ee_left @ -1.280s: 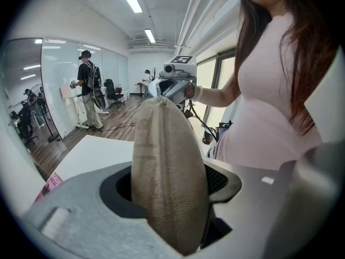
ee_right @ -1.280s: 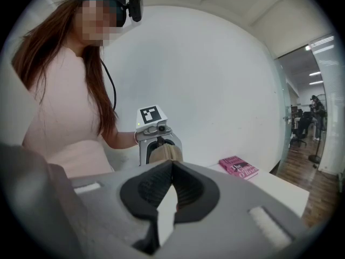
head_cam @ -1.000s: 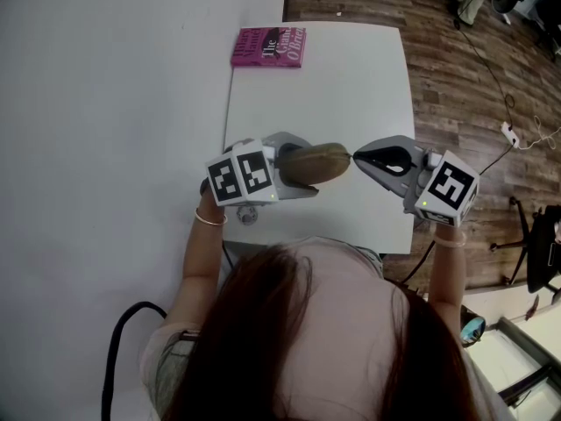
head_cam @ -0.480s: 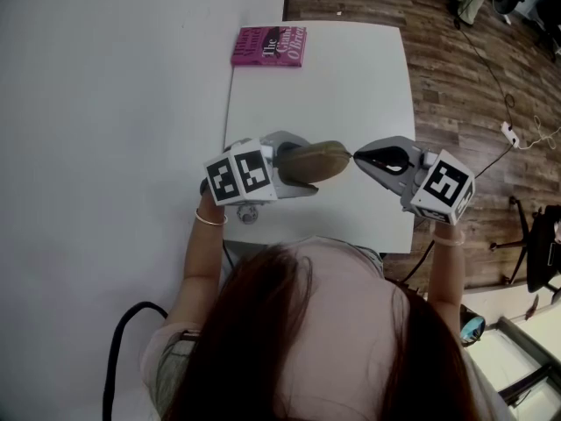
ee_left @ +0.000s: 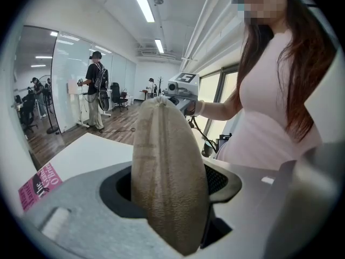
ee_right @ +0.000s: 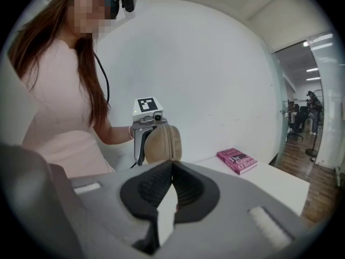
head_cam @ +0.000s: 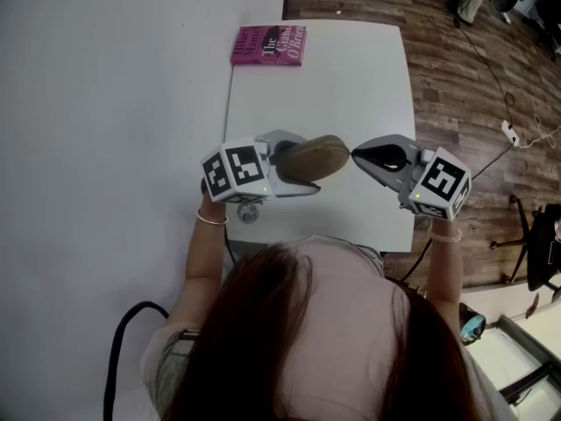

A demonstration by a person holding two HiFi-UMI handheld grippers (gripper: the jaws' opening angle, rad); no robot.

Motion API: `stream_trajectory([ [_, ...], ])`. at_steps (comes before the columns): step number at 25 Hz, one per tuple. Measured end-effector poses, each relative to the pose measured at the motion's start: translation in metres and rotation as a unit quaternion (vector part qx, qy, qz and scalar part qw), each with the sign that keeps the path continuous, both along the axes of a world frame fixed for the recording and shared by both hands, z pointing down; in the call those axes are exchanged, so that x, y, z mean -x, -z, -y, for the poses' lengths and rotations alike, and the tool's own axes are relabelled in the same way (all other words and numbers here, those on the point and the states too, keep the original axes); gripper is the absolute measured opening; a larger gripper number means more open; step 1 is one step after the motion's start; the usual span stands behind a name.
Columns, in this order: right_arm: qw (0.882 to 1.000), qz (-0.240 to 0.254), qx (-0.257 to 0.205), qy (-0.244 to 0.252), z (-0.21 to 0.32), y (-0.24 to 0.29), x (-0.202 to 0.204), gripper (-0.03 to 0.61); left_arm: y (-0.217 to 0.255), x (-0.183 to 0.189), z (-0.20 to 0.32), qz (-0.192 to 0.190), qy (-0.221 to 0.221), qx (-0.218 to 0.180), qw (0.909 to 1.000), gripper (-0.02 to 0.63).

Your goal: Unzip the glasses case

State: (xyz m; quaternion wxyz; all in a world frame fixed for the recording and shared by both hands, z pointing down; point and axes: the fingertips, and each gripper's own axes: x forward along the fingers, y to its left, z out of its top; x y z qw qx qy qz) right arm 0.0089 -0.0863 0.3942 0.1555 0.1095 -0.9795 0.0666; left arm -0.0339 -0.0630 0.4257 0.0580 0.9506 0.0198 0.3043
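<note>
A tan fabric glasses case [head_cam: 314,159] is held in the air above the white table [head_cam: 351,77], lying left to right. My left gripper [head_cam: 301,165] is shut on its left part, and in the left gripper view the case [ee_left: 170,177] stands on edge between the jaws. My right gripper [head_cam: 353,155] meets the case's right end with its jaws pressed together. In the right gripper view its tips [ee_right: 171,162] close right at the end of the case [ee_right: 163,142], on the small zipper pull, which barely shows.
A pink book [head_cam: 268,46] lies at the table's far left corner. A white wall runs along the left side and wooden floor lies to the right. Other people stand far off in the room [ee_left: 97,88].
Both grippers and the case have drifted slightly left. The left gripper's marker cube has turned a little. The grips are unchanged.
</note>
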Motion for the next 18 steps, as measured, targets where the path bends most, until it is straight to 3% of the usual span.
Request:
stream_trajectory([
  [18,1.000,0.015,0.020,-0.012,0.0040,-0.0090,0.0026,0.003,-0.0011,-0.0036,0.0026,-0.059,0.029,0.040,0.9970,0.295],
])
